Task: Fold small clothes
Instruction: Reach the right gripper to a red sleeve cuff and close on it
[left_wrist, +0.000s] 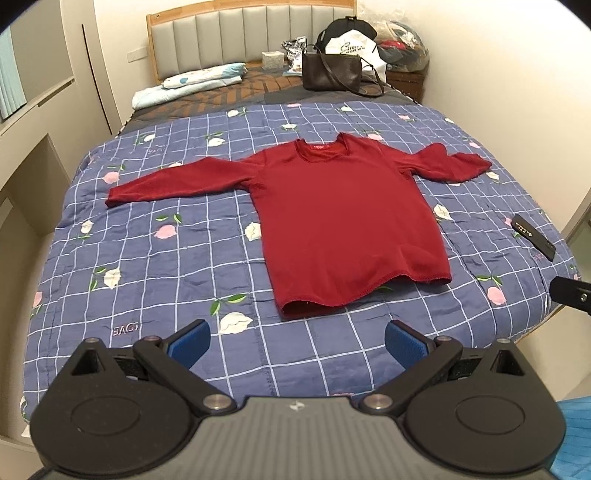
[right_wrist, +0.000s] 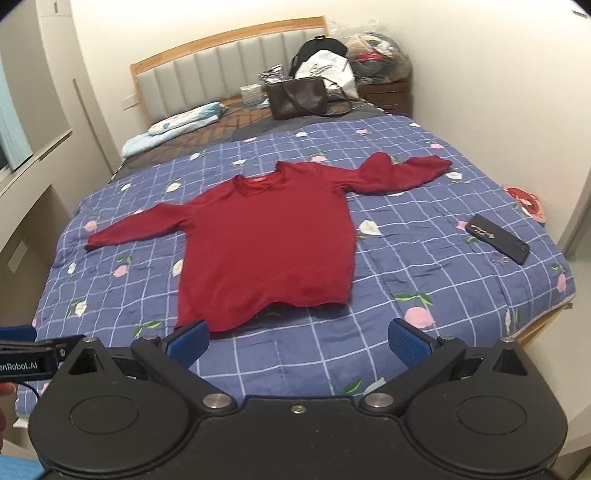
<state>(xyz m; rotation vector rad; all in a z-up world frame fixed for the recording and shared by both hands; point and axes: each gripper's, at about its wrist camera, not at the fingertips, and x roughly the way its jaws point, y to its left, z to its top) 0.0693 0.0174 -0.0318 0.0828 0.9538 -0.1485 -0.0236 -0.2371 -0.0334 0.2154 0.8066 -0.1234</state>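
A dark red long-sleeved top (left_wrist: 332, 218) lies flat and face up on the blue checked floral quilt (left_wrist: 166, 266), neck towards the headboard, both sleeves spread out; the right sleeve is a bit bunched. It also shows in the right wrist view (right_wrist: 269, 243). My left gripper (left_wrist: 297, 345) is open and empty, held above the quilt just short of the top's hem. My right gripper (right_wrist: 297, 343) is open and empty, near the hem's right part. Part of the left gripper (right_wrist: 26, 354) shows at the left edge of the right wrist view.
A black phone (right_wrist: 498, 243) lies on the quilt right of the top, also in the left wrist view (left_wrist: 533, 236). A brown handbag (left_wrist: 332, 72), folded light-blue bedding (left_wrist: 192, 83) and bags (left_wrist: 373, 40) sit near the headboard. A nightstand (right_wrist: 388, 96) stands far right.
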